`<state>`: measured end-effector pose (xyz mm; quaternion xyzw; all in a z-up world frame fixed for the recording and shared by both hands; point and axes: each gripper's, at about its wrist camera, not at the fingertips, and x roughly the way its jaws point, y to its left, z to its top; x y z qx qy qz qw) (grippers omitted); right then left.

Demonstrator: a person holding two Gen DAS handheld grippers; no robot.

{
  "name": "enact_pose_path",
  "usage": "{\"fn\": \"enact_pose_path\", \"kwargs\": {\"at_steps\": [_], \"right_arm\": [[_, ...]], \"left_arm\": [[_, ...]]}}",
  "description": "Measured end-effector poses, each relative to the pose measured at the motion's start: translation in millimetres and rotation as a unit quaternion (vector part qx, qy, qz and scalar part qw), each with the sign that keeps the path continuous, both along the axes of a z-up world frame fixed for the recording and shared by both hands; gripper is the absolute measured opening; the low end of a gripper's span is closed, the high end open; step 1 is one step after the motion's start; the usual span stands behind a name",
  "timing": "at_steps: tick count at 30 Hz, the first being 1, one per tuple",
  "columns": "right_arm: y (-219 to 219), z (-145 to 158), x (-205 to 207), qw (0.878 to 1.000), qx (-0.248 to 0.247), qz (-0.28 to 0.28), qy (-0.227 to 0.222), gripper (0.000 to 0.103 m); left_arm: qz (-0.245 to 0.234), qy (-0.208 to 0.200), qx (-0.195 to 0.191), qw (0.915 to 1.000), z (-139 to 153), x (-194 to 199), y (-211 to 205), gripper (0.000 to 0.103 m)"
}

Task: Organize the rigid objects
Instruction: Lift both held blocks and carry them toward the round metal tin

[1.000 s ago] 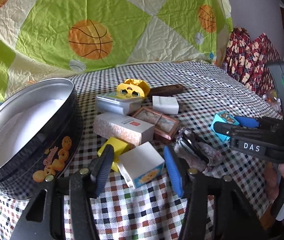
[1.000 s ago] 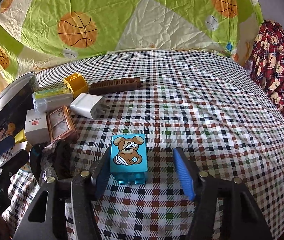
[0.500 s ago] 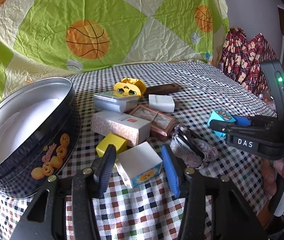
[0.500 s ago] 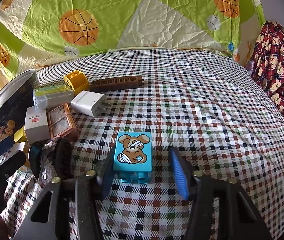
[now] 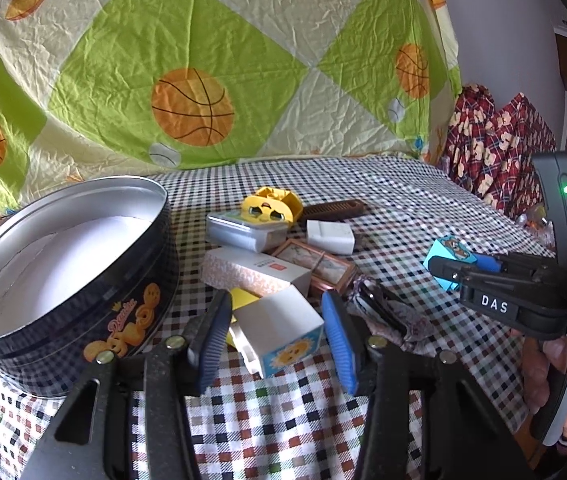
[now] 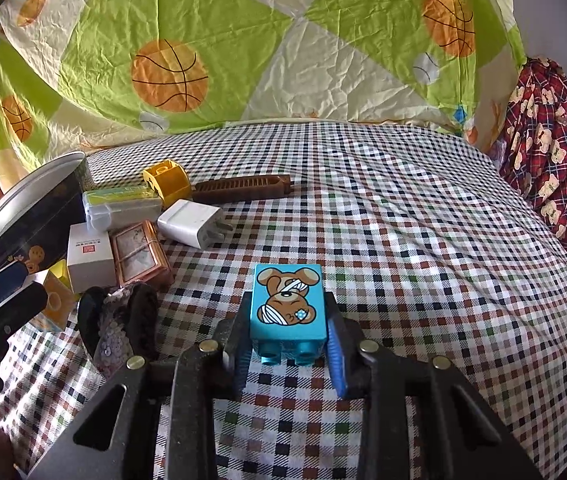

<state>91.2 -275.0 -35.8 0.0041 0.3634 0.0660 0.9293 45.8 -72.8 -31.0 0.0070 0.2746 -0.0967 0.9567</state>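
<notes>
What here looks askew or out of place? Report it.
The blue bear block sits alone on the checked cloth, away from the clutter by the tin; the right gripper is closing on it. The white box lies tilted between the left gripper's fingers.

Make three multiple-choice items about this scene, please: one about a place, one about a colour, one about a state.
1. Where is the round dark cookie tin in the left wrist view?
A. Left of the pile of small boxes
B. Right of the blue toy block
C. On top of the brown comb

2. What colour is the toy block with the bandaged bear picture?
A. Red
B. Blue
C. Green

3. What is between the fingers of the right gripper?
A. The white charger plug
B. Nothing
C. The bear block

Answers: 1 A, the tin stands at the left edge, with the boxes to its right. 2 B, its top and studs are bright blue. 3 C, the closing jaws have both blue pads against the sides of the block.
</notes>
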Motion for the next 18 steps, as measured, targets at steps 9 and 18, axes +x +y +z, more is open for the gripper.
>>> {"fn": "enact_pose_path", "kwargs": {"at_steps": [9,18], "right_arm": [[0.5,4.3,-5.8,1.0,0.0,0.002,-0.024,0.034],[0.3,10.0,-17.0,0.998,-0.002,0.004,-0.059,0.034]], "left_arm": [[0.017,-0.031,-0.014,0.9993,4.9,-7.3,7.3,0.046],[0.028,-0.062,-0.014,0.9976,7.7,-16.6,8.8,0.046]]}}
